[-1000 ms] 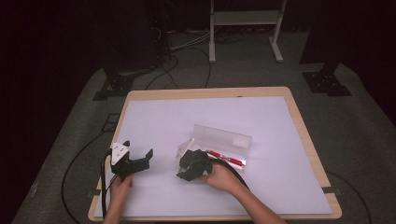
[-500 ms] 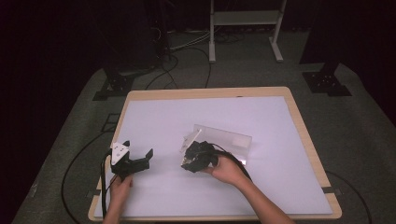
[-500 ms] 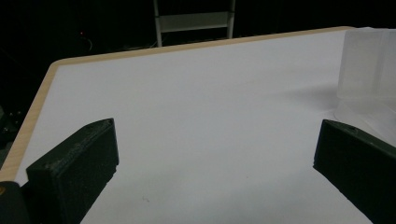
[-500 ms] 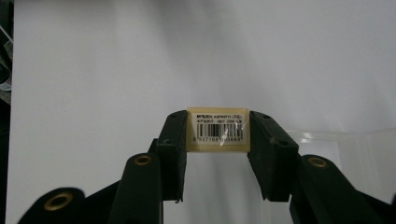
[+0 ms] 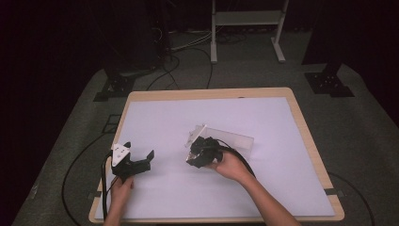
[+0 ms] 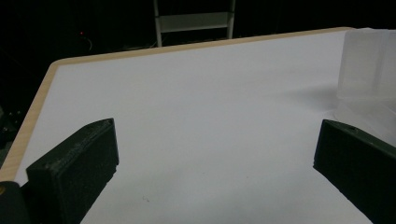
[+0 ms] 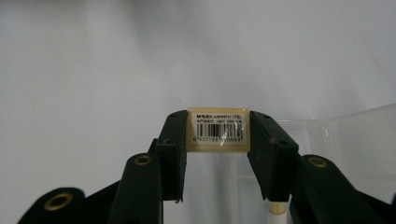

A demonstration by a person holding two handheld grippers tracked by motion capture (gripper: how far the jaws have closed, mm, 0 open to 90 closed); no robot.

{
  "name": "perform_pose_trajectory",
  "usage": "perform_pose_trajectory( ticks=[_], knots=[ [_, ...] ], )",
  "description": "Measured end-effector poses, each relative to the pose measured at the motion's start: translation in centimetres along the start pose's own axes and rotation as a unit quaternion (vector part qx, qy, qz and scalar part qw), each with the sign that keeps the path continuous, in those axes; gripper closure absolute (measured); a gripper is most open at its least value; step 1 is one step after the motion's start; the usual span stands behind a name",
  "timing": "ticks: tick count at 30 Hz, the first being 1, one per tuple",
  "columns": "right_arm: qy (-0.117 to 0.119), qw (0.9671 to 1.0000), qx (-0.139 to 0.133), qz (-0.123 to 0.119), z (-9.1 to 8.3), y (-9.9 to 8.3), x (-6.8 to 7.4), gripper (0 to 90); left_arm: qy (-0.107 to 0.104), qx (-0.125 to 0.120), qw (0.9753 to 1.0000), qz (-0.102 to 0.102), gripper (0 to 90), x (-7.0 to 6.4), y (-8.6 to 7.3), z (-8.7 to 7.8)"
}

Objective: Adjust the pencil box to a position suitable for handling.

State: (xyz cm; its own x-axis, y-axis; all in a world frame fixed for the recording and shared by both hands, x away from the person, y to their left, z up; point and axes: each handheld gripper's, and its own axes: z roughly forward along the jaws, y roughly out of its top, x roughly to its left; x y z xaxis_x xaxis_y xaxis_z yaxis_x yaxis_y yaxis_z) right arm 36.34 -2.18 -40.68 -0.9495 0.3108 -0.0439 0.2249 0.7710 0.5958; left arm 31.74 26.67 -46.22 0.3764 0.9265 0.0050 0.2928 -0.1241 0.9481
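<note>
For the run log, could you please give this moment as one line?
left gripper: open, idle on table | right gripper: shut on labelled box | clear case: open

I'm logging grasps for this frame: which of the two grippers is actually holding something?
The right gripper: its jaws are shut on a small barcoded block above the clear case. The left gripper is open over the bare table.

The clear box (image 5: 226, 138) sits on the table (image 5: 263, 197) about mid-way, right gripper (image 5: 200, 153) at its left end. Left gripper (image 5: 136, 165) is off to the left, well apart.
</note>
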Motion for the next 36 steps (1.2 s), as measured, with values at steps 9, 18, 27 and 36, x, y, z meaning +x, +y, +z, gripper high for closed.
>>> perform_pose_trajectory(
  ticks=[9,18,27,36],
  knots=[
    [-0.006,0.9999,0.002,0.008,0.1,-0.1,-0.8,58.1,-0.001,-0.001,1.0,-0.003,0.0,0.0,0.0,0.0],
    [-0.011,0.9998,0.008,0.013,0.4,-0.3,-1.4,58.1,-0.001,0.0,1.0,-0.002,0.0,0.0,0.0,0.0],
    [-0.014,0.9994,0.013,0.028,1.0,-0.6,-2.2,58.1,-0.001,0.001,1.0,-0.002,0.0,0.1,0.0,0.0],
    [-0.022,0.999,0.017,0.035,1.2,-0.9,-3.0,58.1,0.0,0.001,1.0,0.0,0.0,0.0,0.0,0.0]
  ],
)
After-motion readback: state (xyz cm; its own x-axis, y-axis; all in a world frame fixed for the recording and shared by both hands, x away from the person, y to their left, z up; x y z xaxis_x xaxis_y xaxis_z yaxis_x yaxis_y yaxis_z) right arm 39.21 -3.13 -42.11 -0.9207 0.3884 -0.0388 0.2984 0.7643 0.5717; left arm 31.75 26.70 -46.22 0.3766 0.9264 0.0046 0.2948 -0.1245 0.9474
